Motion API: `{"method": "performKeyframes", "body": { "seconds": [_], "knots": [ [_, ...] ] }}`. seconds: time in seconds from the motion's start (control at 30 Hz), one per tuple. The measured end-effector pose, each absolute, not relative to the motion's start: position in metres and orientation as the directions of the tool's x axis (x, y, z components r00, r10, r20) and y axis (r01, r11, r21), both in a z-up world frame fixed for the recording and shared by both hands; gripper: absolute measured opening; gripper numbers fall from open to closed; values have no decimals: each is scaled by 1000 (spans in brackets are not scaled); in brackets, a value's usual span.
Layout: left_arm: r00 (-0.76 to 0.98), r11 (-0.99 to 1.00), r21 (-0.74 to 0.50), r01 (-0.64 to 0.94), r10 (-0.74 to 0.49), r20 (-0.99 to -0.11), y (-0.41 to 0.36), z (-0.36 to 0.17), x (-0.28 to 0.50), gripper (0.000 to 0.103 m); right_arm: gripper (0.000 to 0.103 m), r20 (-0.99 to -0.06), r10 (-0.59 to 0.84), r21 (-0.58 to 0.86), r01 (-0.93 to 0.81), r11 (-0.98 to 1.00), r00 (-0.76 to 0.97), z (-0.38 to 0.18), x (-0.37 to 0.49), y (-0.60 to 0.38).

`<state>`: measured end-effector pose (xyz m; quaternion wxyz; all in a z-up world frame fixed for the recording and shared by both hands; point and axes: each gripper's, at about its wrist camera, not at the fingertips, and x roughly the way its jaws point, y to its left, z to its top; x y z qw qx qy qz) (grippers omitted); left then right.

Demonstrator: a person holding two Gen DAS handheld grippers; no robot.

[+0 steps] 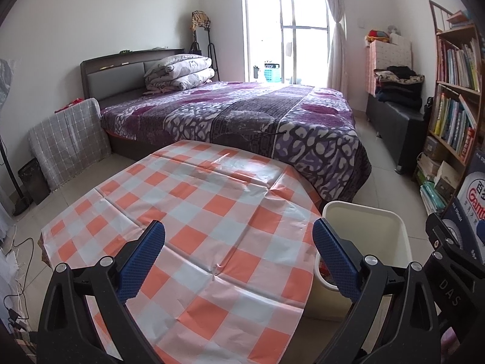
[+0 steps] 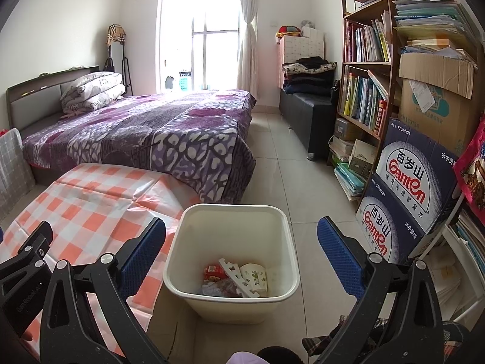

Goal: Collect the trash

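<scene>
The left gripper (image 1: 238,242) is held level, pointing forward, with its two blue-padded fingers (image 1: 335,261) spread wide and nothing between them. The right gripper (image 2: 242,239) is also spread wide and empty, tilted slightly downward. In the right wrist view, the left gripper's black frame shows just beside it.

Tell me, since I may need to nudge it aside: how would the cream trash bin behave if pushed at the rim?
The trash bin probably slides easily: it sits on glossy floor tiles. It likely feels light, holding only a few scraps. Being tall and tapered, it might tip.
</scene>
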<state>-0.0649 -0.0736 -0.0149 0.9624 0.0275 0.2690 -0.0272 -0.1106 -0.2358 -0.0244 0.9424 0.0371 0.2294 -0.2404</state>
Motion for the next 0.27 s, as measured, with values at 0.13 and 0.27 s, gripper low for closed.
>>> {"method": "performKeyframes", "body": {
  "seconds": [0.13, 0.27],
  "knots": [
    [848, 997, 30, 66, -41, -528, -72, -14, -63, 95, 96, -453, -435, -40, 470, 882, 778, -24, -110, -237],
    [851, 997, 39, 65, -35, -524, -73, -13, -63, 95, 96, -454, -435, -42, 469, 882, 777, -25, -111, -235]
  ]
}}
